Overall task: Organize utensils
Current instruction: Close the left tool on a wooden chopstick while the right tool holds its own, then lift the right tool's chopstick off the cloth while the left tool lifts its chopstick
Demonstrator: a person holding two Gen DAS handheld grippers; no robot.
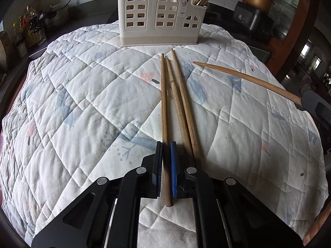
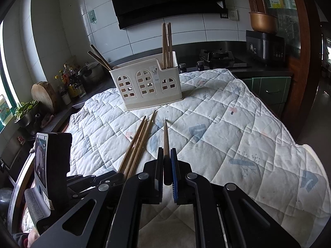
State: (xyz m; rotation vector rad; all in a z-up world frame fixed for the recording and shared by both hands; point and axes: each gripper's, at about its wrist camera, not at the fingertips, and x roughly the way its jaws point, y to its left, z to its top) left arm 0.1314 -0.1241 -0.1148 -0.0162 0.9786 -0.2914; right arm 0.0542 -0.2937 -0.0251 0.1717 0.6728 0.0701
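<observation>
A cream utensil holder (image 1: 159, 15) with arched cut-outs stands at the far end of the quilted cloth (image 1: 82, 103); it also shows in the right wrist view (image 2: 148, 84) with several chopsticks upright in it. My left gripper (image 1: 166, 146) is shut on one wooden chopstick (image 1: 164, 103) that lies along the cloth. Two more chopsticks (image 1: 182, 103) lie just right of it. My right gripper (image 2: 166, 153) is shut on another chopstick (image 2: 166, 136) and holds it above the cloth, pointing at the holder. That chopstick shows at the right in the left wrist view (image 1: 248, 80).
A dark kitchen counter runs behind the cloth with bottles (image 2: 70, 82), a round cutting board (image 2: 44, 95), a gas hob (image 2: 217, 54) and a black appliance (image 2: 264, 45). The left gripper's body (image 2: 51, 165) sits at the lower left of the right wrist view.
</observation>
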